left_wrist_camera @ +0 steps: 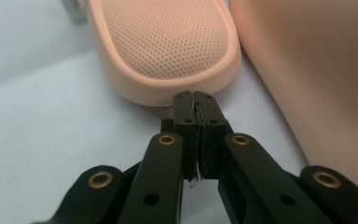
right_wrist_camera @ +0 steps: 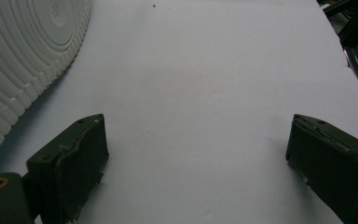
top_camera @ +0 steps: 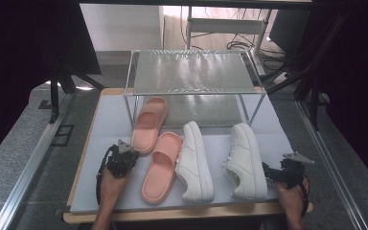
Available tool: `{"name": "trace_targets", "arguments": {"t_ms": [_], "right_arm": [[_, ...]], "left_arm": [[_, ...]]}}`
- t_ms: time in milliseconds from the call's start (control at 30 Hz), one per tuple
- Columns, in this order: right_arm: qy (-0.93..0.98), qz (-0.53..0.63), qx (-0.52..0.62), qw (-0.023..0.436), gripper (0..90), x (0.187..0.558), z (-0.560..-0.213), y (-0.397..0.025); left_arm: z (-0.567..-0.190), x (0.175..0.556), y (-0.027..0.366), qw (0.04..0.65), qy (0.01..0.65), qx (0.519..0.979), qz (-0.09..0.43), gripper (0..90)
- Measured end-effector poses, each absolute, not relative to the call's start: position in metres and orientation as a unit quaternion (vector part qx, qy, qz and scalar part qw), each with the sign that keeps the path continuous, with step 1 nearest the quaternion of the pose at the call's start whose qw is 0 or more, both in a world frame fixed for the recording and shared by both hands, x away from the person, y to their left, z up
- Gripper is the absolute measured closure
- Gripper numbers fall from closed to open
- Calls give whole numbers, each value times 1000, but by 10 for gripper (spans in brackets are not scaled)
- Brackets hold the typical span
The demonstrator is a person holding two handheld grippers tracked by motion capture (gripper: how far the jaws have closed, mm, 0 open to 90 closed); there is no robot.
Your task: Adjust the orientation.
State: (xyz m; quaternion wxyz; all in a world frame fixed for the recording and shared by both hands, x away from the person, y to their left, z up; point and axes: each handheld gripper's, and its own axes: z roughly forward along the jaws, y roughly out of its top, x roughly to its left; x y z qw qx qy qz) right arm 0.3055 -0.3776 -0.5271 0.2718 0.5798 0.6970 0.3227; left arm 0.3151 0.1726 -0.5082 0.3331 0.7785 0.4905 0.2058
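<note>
Two pink slippers lie on the white board, one farther back (top_camera: 149, 123) and one nearer (top_camera: 162, 166). To their right are two white sneakers (top_camera: 194, 160) (top_camera: 245, 160); the right one leans with its ribbed sole (right_wrist_camera: 23, 65) turned toward my right gripper. My left gripper (top_camera: 128, 154) (left_wrist_camera: 196, 100) is shut with nothing between its jaws, its tips right at the heel rim of the far slipper (left_wrist_camera: 168, 46). The near slipper (left_wrist_camera: 317, 84) lies just to its right. My right gripper (top_camera: 283, 167) (right_wrist_camera: 198, 135) stands wide open over bare board, beside the right sneaker.
A two-level metal rack (top_camera: 191, 72) stands at the back of the board (top_camera: 110, 124), and the far slipper's toe reaches under its lower shelf. The wooden table edge (top_camera: 172, 213) runs along the front. Dark frame posts and cables surround the table.
</note>
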Motion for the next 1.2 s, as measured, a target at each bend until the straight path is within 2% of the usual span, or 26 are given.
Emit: {"name": "trace_targets", "arguments": {"t_ms": [467,1200], "right_arm": [[697,323,580,272,57,306,-527,-378],[697,323,580,272,57,305,-527,-378]], "left_arm": [[-504,339,168,352,492,767,213,887],[-504,380,154,364,487,770,194,895]]}}
